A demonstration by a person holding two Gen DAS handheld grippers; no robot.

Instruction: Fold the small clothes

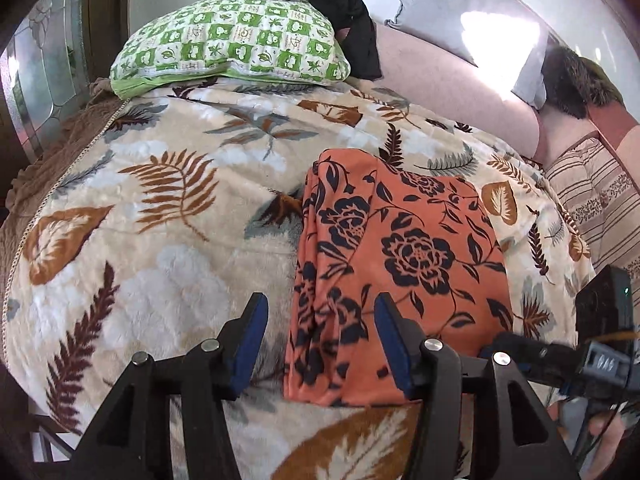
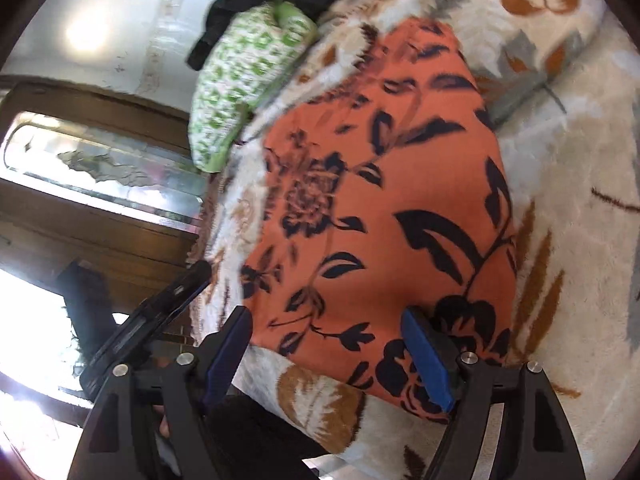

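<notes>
An orange garment with a dark floral print [image 1: 400,264] lies folded into a rough rectangle on a leaf-patterned blanket [image 1: 160,240]. My left gripper [image 1: 320,308] is open just above the garment's near left edge, holding nothing. In the right wrist view the same garment [image 2: 384,208] fills the middle, seen tilted. My right gripper [image 2: 328,320] is open over the garment's near edge, holding nothing. The right gripper's body shows at the lower right of the left wrist view [image 1: 600,352].
A green and white patterned pillow [image 1: 232,48] lies at the far end of the bed with a black cloth [image 1: 332,0] draped over it. A pink cushion [image 1: 448,80] and striped bedding [image 1: 600,192] are on the right. A wooden window frame [image 2: 92,216] stands beside the bed.
</notes>
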